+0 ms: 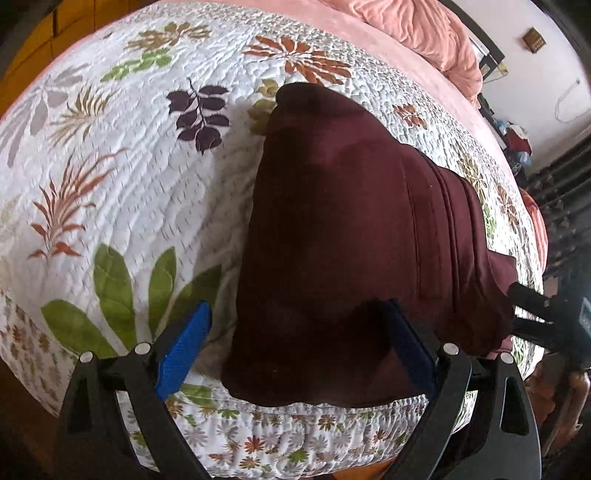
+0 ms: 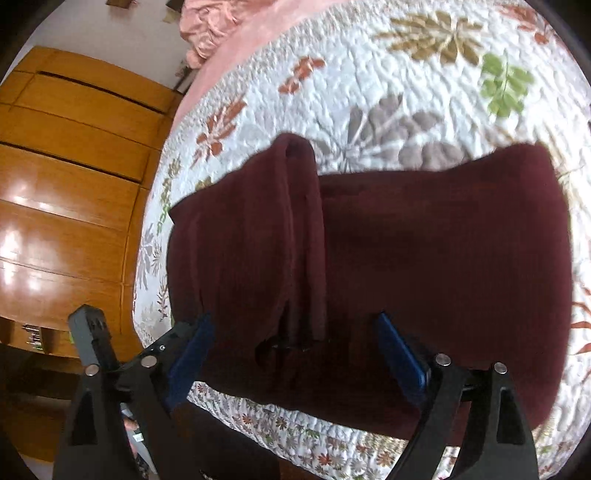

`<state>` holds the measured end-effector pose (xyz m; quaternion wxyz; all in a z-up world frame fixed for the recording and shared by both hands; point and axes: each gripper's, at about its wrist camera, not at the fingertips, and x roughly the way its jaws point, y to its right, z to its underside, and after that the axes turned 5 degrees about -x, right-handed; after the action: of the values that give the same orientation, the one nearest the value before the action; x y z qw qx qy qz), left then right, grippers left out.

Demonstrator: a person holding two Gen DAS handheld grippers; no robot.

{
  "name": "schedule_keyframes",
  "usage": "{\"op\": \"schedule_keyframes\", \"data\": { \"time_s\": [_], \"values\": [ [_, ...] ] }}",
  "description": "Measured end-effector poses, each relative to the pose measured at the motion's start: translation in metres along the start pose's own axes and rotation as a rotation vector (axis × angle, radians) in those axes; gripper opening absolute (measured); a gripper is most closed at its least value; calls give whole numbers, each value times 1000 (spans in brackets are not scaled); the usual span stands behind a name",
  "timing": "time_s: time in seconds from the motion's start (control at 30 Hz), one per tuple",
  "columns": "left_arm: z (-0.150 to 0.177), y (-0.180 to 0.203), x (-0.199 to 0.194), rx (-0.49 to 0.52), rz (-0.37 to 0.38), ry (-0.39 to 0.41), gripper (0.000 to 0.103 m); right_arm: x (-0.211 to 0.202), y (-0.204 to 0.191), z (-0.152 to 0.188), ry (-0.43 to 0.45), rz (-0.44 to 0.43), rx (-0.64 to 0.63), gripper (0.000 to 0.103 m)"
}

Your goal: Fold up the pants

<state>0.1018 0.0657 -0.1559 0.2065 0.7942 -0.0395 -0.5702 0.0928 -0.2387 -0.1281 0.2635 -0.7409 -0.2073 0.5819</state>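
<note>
1. Left gripper (image 1: pixel 295 347): jaws standing wide apart and released, nothing pinched. Black plastic arms with round silver rivets; the blue pads (image 1: pixel 183 354) are showing a fine ribbed texture.
2. The pants (image 1: pixel 354 236) are lying folded on the quilt (image 1: pixel 122 206), and all places below are taken from them. In the left wrist view their near edge is sitting between the left jaws, closer to the right-hand pad, which is overlapping the cloth in the view; whether it is touching I cannot tell. The left-hand pad is hanging clear over the quilt beside them.
3. Right gripper (image 2: pixel 295 350): jaws likewise spread and released. The pants (image 2: pixel 424 258) are filling the gap between the pads, both pads appearing over the cloth's near edge, neither pressing on it.
4. Pants material: dark maroon, soft, matte knit; a broad flat slab with rounded corners. In the right wrist view a narrower folded strip with long lengthwise creases is lying over their left part, ending in a small rumpled tuck near the jaws.
5. The other gripper's black body (image 1: pixel 535 317) is showing at the pants' right edge in the left wrist view.
6. Under and around the pants: white quilt, puckered stitching, printed with green, rust, plum and grey leaves; small-flower border along the near edge.
7. Beyond the pants: pink sheet (image 1: pixel 317 14) and a crumpled pink blanket (image 1: pixel 424 33).
8. Left of the pants in the right wrist view: glossy orange-brown wooden wardrobe (image 2: pixel 74 184), panelled and reflecting light.
</note>
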Motion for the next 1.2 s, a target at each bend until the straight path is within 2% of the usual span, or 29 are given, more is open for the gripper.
{"op": "schedule_keyframes", "data": {
  "time_s": [0.1,0.17,0.23,0.27,0.43,0.77,0.83,0.93,1.03,1.2],
  "values": [
    [5,-2,-2,-15,9,-10,93,11,-3,2,-14,1,-19,90],
    [6,-2,-2,-17,10,-13,94,14,-9,3,-7,18,-54,82],
    [5,-2,-2,-20,12,-17,94,19,-14,4,-16,-24,-76,46],
    [5,-3,-1,-25,10,-19,94,21,-14,5,-27,-51,-60,46],
    [7,-10,-6,-65,31,-25,93,17,-14,7,-1,-91,-57,25],
    [4,-13,-37,-136,92,38,93,-39,-39,9,98,-188,-119,22],
    [3,-10,-44,-138,105,50,93,-58,-39,10,132,-188,-132,15],
    [2,2,-53,-125,130,58,93,-88,-29,11,163,-207,-122,13],
    [5,19,-54,-79,147,49,93,-106,-22,15,182,-155,-148,12],
    [13,36,-50,-38,151,31,93,-126,9,22,225,-111,-95,11]
  ]
}}
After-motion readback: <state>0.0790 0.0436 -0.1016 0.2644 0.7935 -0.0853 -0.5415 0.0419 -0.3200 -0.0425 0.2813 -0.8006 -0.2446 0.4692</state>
